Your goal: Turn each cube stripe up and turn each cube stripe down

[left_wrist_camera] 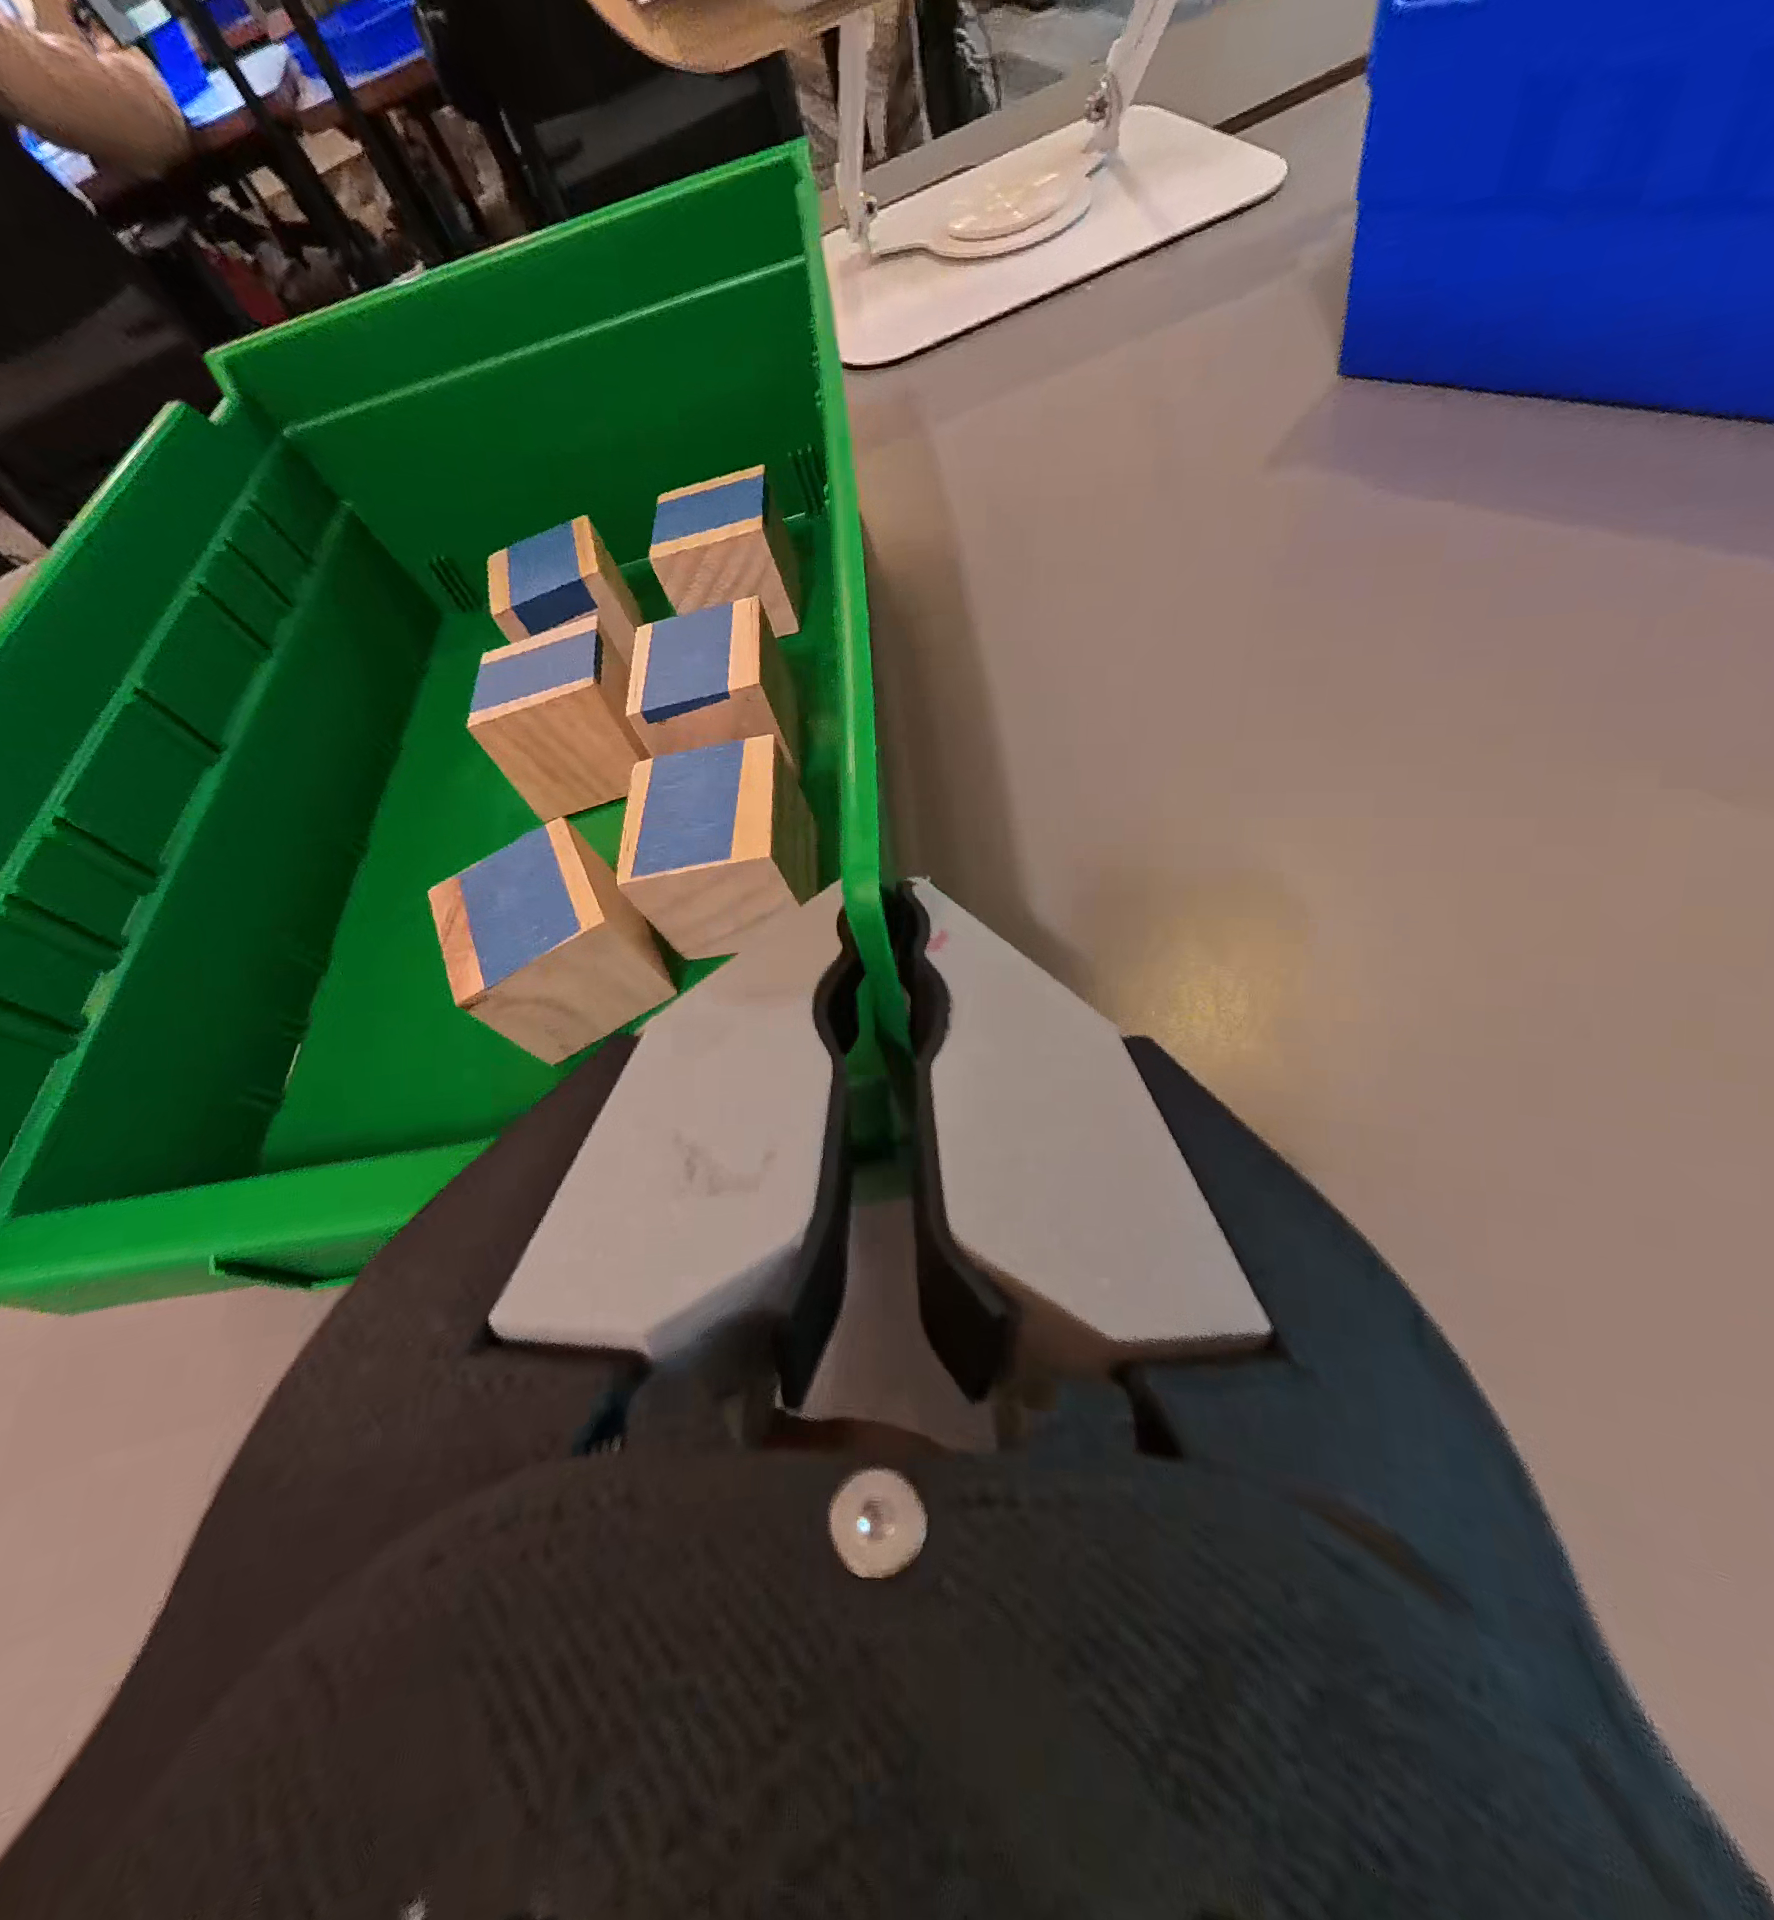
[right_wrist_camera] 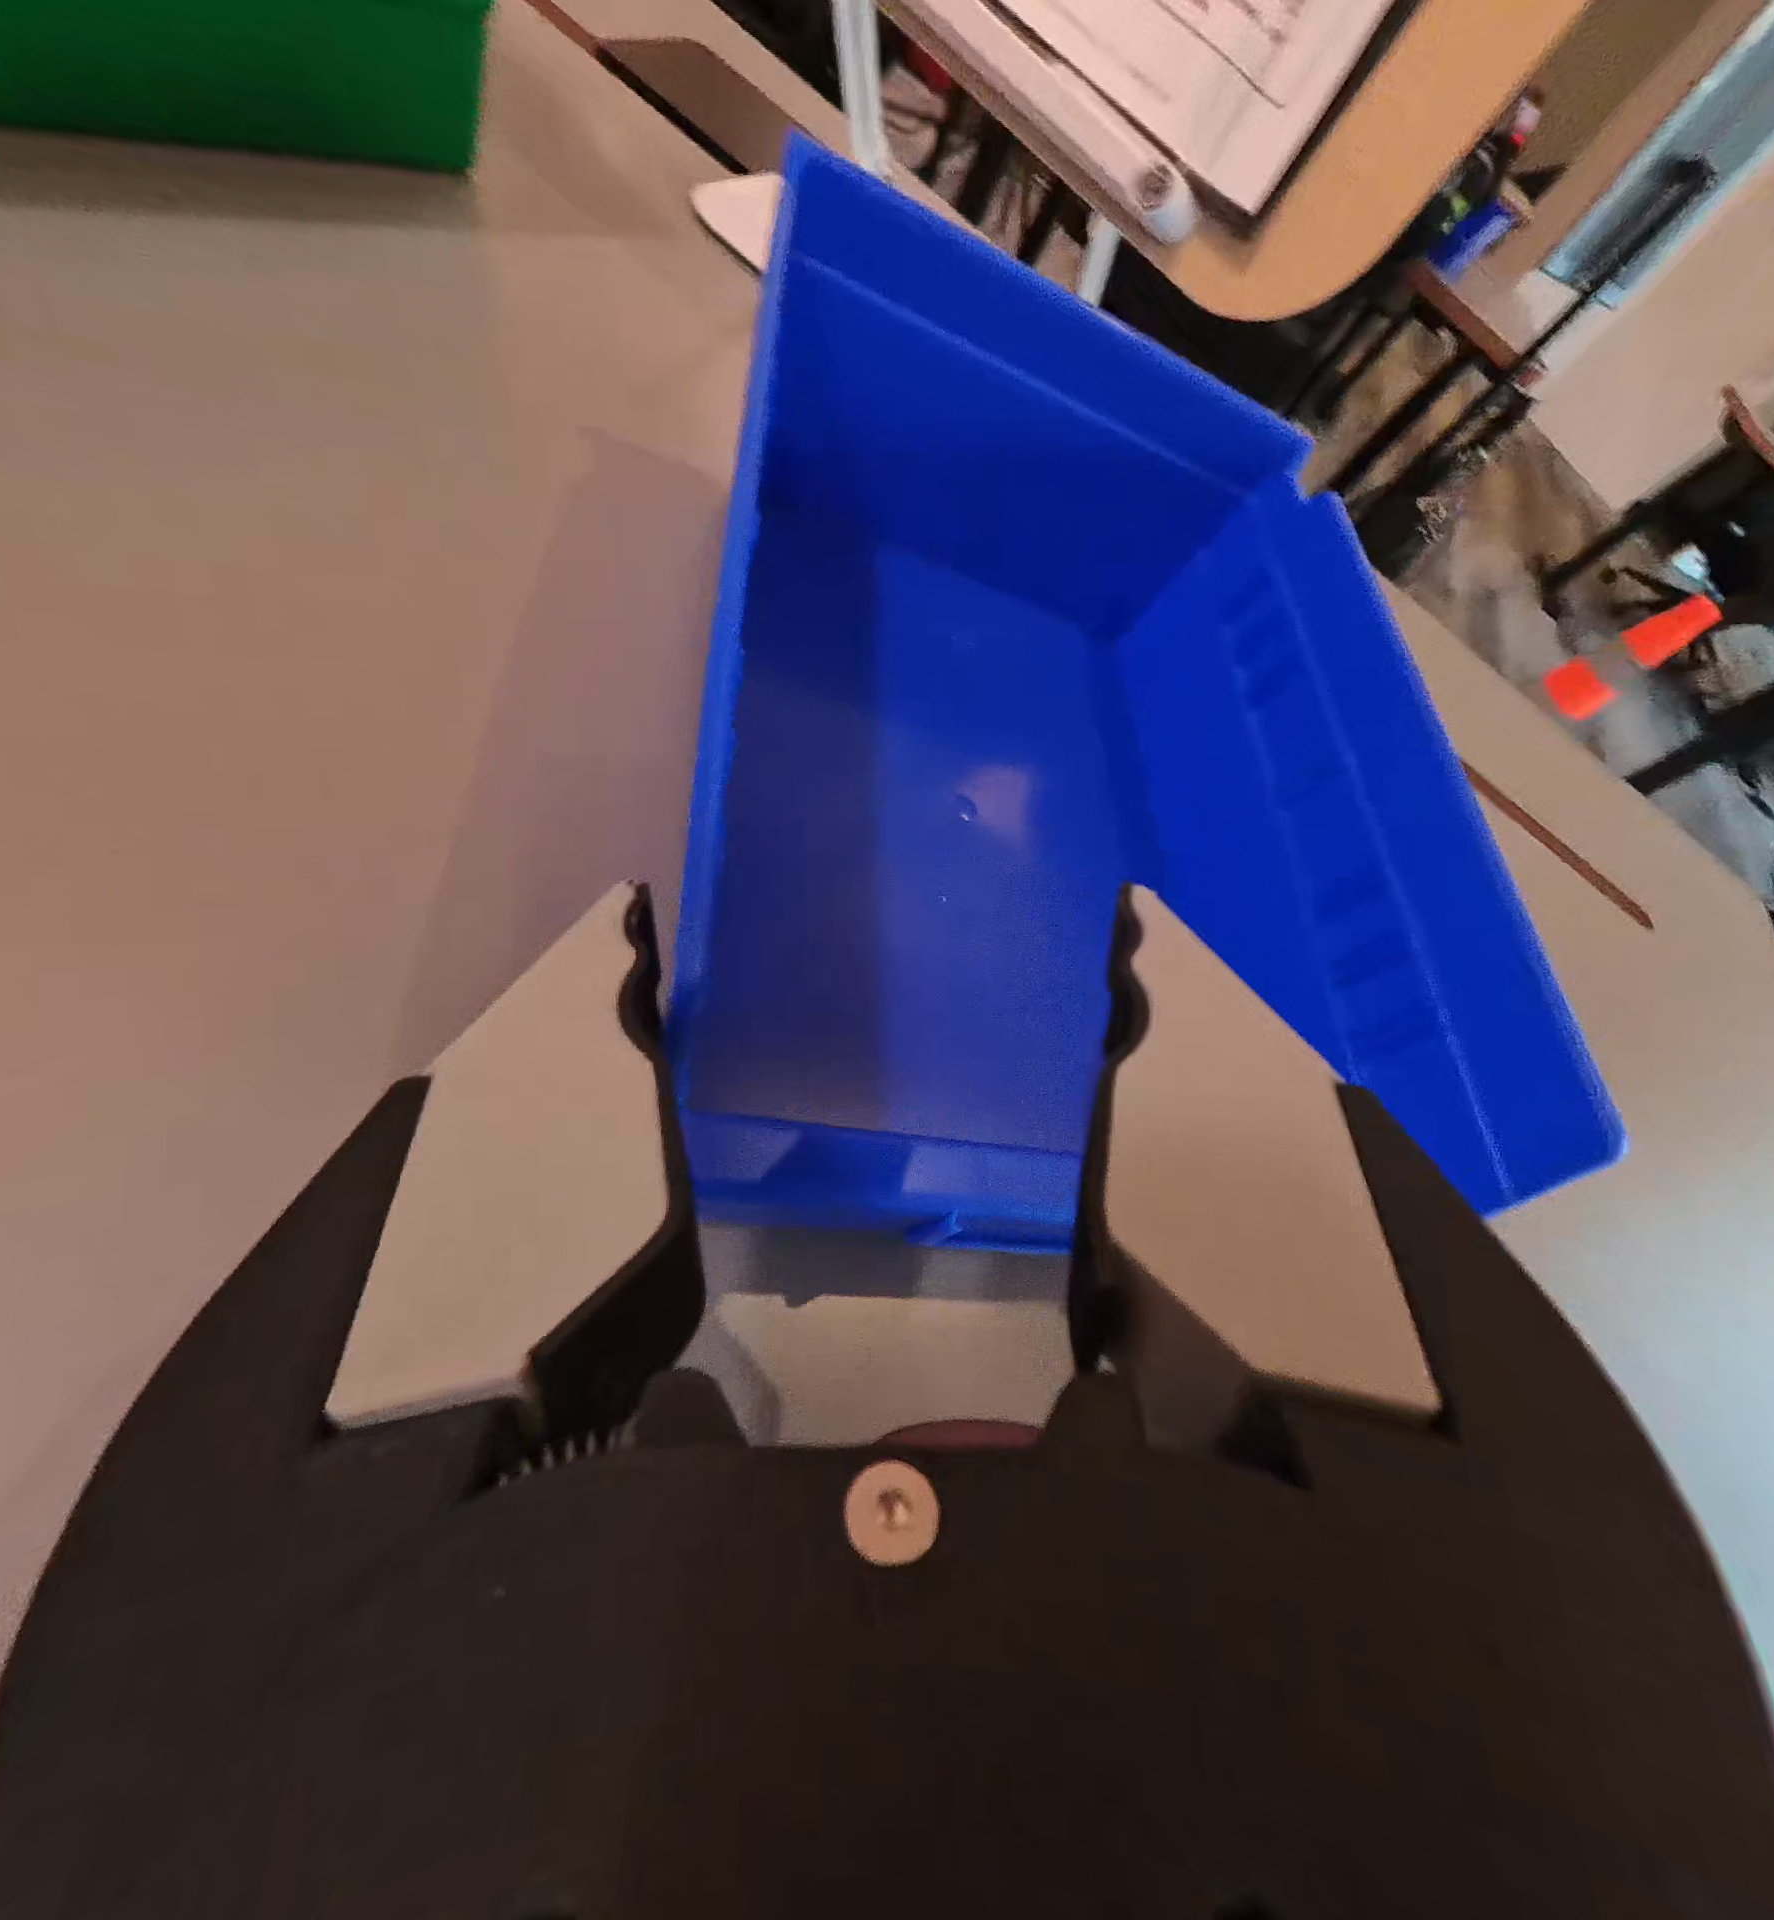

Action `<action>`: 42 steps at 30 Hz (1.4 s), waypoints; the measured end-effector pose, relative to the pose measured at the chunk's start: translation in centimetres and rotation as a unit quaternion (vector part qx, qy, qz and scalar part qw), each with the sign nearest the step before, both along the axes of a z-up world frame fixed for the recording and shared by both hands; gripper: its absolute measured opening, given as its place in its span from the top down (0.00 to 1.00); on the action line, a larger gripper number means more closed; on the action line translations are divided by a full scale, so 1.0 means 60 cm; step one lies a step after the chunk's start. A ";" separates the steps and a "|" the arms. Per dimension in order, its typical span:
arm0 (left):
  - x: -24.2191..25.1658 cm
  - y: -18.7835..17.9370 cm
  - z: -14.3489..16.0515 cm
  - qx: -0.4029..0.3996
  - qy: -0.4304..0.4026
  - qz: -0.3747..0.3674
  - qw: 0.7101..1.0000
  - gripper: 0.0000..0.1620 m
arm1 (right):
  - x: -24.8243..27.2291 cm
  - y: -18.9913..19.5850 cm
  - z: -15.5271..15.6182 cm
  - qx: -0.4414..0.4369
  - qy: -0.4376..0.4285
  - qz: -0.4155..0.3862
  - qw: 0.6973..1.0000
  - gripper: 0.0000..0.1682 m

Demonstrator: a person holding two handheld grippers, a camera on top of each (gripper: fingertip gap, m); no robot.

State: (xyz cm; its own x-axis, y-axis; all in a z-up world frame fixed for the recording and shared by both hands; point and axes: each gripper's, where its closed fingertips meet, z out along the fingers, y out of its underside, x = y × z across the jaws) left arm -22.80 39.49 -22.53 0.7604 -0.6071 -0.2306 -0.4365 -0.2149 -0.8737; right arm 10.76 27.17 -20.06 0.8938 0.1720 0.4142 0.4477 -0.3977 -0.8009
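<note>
Nearest the lens in the left wrist view, we record our left gripper (left_wrist_camera: 881, 940) with its jaws drawn narrow, pinching the right-hand wall of the green bin (left_wrist_camera: 187, 790) between the black fingertips (left_wrist_camera: 841, 987). Inside that bin we count six wooden cubes (left_wrist_camera: 644, 727), each showing a blue stripe (left_wrist_camera: 691, 821) on its upper face. They stand clustered toward the right wall and the far end: the nearest cube (left_wrist_camera: 545, 940) sits slightly apart to the left, the next one (left_wrist_camera: 711, 847) is close against the right wall, and the remaining four are packed behind them, touching or nearly so. The bin rests on a grey table (left_wrist_camera: 1382, 727). In the right wrist view, our right gripper (right_wrist_camera: 881, 914) holds its jaws wide, the fingers straddling the near end of a blue bin (right_wrist_camera: 1278, 779); the left finger lies just outside the bin's left wall, the right finger over its interior. We cannot tell whether either finger touches the plastic. Only the bin's bare floor shows. Beyond the green bin we note a white stand base (left_wrist_camera: 1049, 229) on the table, with the blue bin's wall to its right.
</note>
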 end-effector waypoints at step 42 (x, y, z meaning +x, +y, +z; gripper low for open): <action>0.247 -0.098 0.127 0.136 -0.086 -0.141 0.977 0.72 | -0.116 0.151 0.029 -0.005 0.163 0.132 0.978 0.64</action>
State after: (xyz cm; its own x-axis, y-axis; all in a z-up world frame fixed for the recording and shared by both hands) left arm -7.97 33.59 -14.91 0.6138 -0.7319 -0.2958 -0.2869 0.1423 -0.9473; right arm 3.78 36.25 -18.34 0.9016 0.4178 0.1122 0.2581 -0.3112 -0.9146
